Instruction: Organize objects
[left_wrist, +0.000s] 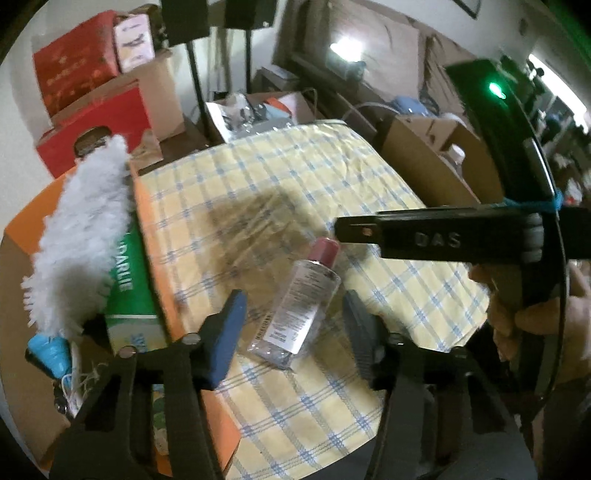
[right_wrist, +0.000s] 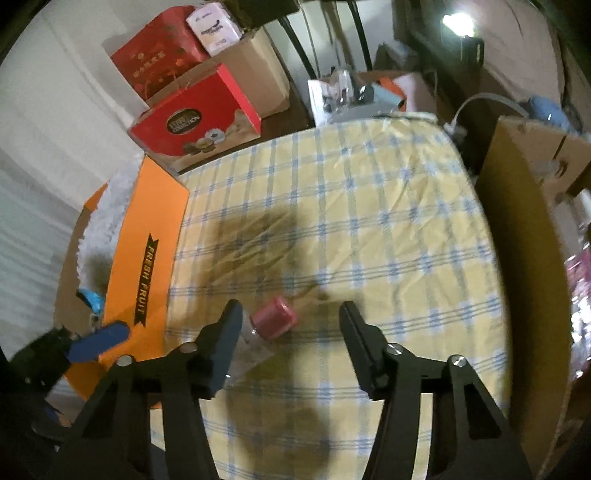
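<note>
A clear bottle (left_wrist: 295, 310) with a dark red cap (left_wrist: 325, 251) lies on the yellow and blue checked cloth (left_wrist: 295, 177). My left gripper (left_wrist: 293, 295) straddles its body, both pads a little off its sides, so it is open. A black finger (left_wrist: 406, 236) of my right gripper reaches in from the right, close to the cap. In the right wrist view the red cap (right_wrist: 273, 317) lies between the jaws of my right gripper (right_wrist: 289, 305), close to the left finger, which overlaps the clear body; the right finger stands well apart. The left gripper's blue pad (right_wrist: 99, 339) shows at lower left.
An orange "FRESH FRUIT" box (right_wrist: 147, 236) borders the cloth on the left, holding a white fluffy duster (left_wrist: 85, 229), a green carton (left_wrist: 129, 291) and a blue item (left_wrist: 51, 350). Red gift boxes (right_wrist: 192, 118) stand behind. A brown cardboard box (right_wrist: 517, 221) flanks the right. A hand (left_wrist: 517, 314) grips the right tool.
</note>
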